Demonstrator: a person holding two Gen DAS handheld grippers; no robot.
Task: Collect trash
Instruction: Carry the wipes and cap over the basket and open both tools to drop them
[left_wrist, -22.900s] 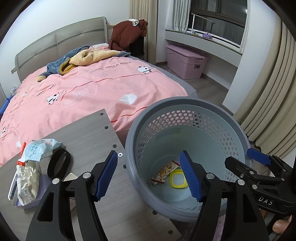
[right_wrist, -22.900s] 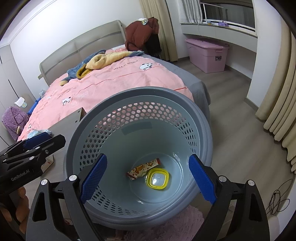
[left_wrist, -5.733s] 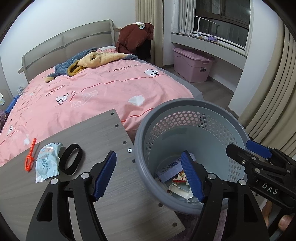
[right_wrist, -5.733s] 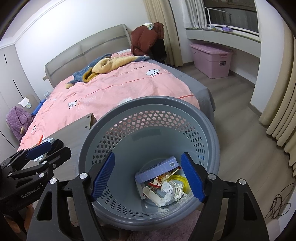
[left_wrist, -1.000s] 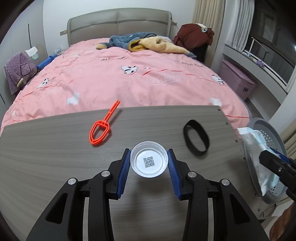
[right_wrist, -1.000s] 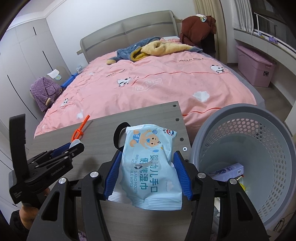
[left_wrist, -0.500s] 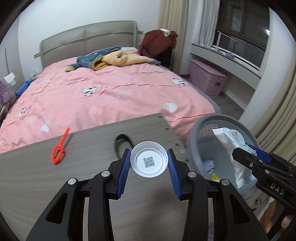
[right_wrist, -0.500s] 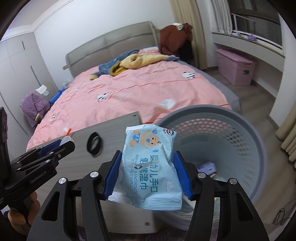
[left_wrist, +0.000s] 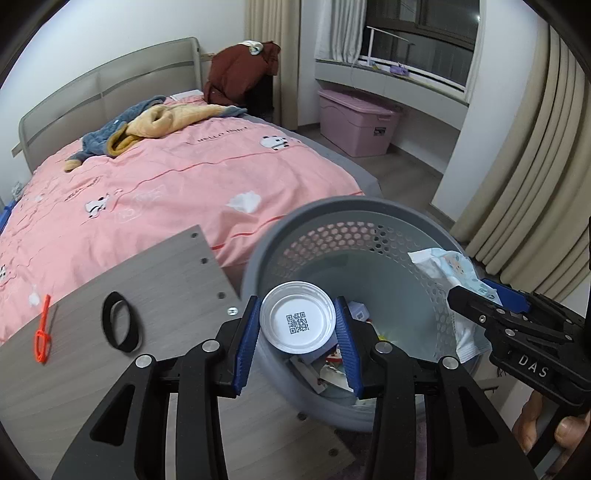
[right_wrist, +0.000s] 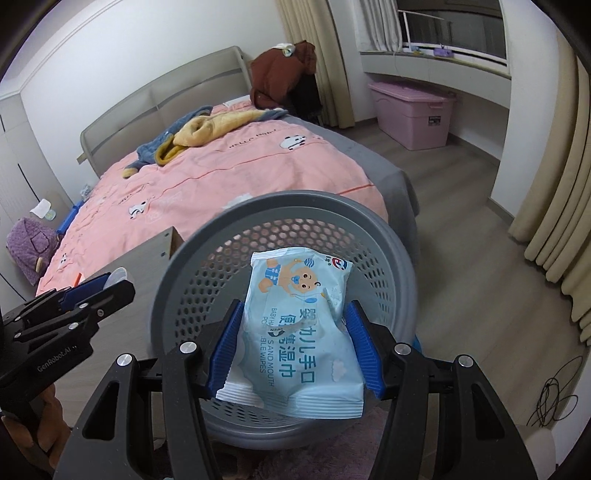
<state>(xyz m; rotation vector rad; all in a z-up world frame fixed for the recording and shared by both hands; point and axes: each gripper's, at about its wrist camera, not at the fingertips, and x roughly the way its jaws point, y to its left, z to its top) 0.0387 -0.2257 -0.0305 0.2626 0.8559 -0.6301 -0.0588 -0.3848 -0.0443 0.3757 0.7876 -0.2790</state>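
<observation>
Holding trash over the grey basket (right_wrist: 384, 236): left gripper (left_wrist: 297, 334) clamped on a clear lid (left_wrist: 297, 320), right gripper (right_wrist: 293, 350) clamped on a wipes packet (right_wrist: 299, 332). Next, presumably: opening both to drop.

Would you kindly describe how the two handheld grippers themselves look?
Both the left gripper and the right gripper have black frames shaped like scissor arms, silver round rivets, and ribbed blue fingers. White lettering reads "GenRobot.AI" on the left one and "DAS" on the right one. No cables are visible on them.
</observation>
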